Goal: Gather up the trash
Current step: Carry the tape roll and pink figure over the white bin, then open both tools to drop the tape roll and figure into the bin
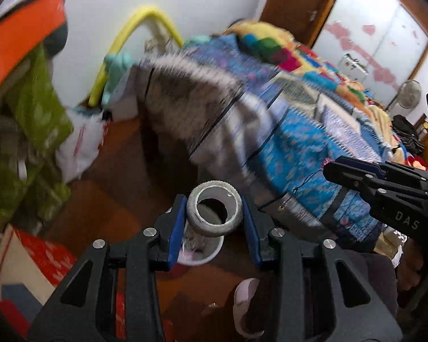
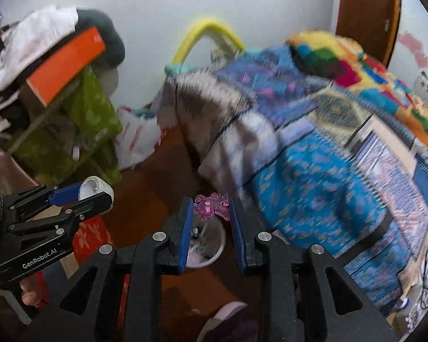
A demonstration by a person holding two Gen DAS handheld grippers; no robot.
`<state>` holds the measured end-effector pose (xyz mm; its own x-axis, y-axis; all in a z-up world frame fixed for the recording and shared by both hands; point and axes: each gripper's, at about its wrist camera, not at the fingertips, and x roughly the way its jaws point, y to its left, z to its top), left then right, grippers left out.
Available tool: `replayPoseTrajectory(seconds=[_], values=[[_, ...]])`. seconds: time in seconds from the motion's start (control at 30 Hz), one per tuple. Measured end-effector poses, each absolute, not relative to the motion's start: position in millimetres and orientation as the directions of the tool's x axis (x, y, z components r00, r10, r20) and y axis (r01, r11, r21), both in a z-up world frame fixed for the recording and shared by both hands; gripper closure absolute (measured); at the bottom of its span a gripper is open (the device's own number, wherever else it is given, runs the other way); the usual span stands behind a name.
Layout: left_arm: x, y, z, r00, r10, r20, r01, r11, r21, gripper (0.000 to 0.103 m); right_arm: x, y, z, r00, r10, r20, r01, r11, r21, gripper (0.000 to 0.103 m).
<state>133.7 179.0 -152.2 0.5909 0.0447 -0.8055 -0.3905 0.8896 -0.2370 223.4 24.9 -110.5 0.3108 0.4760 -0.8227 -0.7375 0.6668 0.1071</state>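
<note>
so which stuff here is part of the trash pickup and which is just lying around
Part of the job:
- tape roll, in left gripper
- pink plastic piece, in right gripper
- white bin below

Lying about:
- patterned bedding
- green bag
- orange box
- slipper

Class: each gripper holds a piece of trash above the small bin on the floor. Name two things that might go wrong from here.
1. The left gripper grips the tape roll only by its curved sides; it might slip and roll off across the floor.
2. The bin is small and both grippers crowd over it. The pink plastic piece in the right gripper may miss the rim, or the grippers may collide.
</note>
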Motion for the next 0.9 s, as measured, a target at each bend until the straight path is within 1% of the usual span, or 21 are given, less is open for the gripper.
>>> replayPoseTrajectory(seconds=[0.13, 0.33, 0.43, 0.5, 0.53, 0.57, 0.63, 0.73, 0.77, 0.9], values=[[134, 188, -183, 0.551, 0.009, -0.834, -0.436, 0.855, -0.279, 0.065, 227, 39, -143, 0.240, 0.442, -0.864, -0.735, 0.664, 0.135, 0.079], [144, 192, -213, 0.491, 0.009, -0.871, -0.462, 0.851, -0.251, 0.065, 238, 61, -179, 0.132, 0.419, -0.898, -0.725, 0.659, 0.201, 0.078], [150, 196, -226, 0.460, 0.001, -0.888, -0.472, 0.847, -0.244, 0.065, 245, 71, -192, 0.041, 0.426, -0.904, -0.713, 0.646, 0.271, 0.078], [155, 199, -234, 0.438, -0.003, -0.899, -0.482, 0.843, -0.238, 0.065, 249, 77, -200, -0.010, 0.419, -0.908, -0.703, 0.643, 0.304, 0.075], [157, 199, -237, 0.429, -0.008, -0.903, -0.484, 0.842, -0.237, 0.065, 251, 79, -203, -0.025, 0.413, -0.911, -0.700, 0.643, 0.311, 0.070], [160, 200, -240, 0.419, -0.013, -0.908, -0.486, 0.842, -0.236, 0.065, 252, 80, -204, -0.025, 0.414, -0.910, -0.699, 0.644, 0.312, 0.066], [164, 201, -245, 0.405, -0.018, -0.914, -0.485, 0.843, -0.232, 0.065, 253, 79, -204, -0.010, 0.414, -0.910, -0.698, 0.649, 0.303, 0.063], [173, 200, -248, 0.398, -0.029, -0.917, -0.479, 0.846, -0.235, 0.065, 258, 73, -200, 0.009, 0.419, -0.908, -0.690, 0.660, 0.298, 0.063], [177, 200, -248, 0.392, -0.032, -0.920, -0.480, 0.845, -0.234, 0.062, 261, 69, -198, 0.013, 0.421, -0.907, -0.685, 0.664, 0.299, 0.063], [190, 200, -246, 0.381, -0.025, -0.924, -0.483, 0.847, -0.222, 0.061, 267, 54, -189, 0.036, 0.436, -0.899, -0.668, 0.680, 0.302, 0.063]])
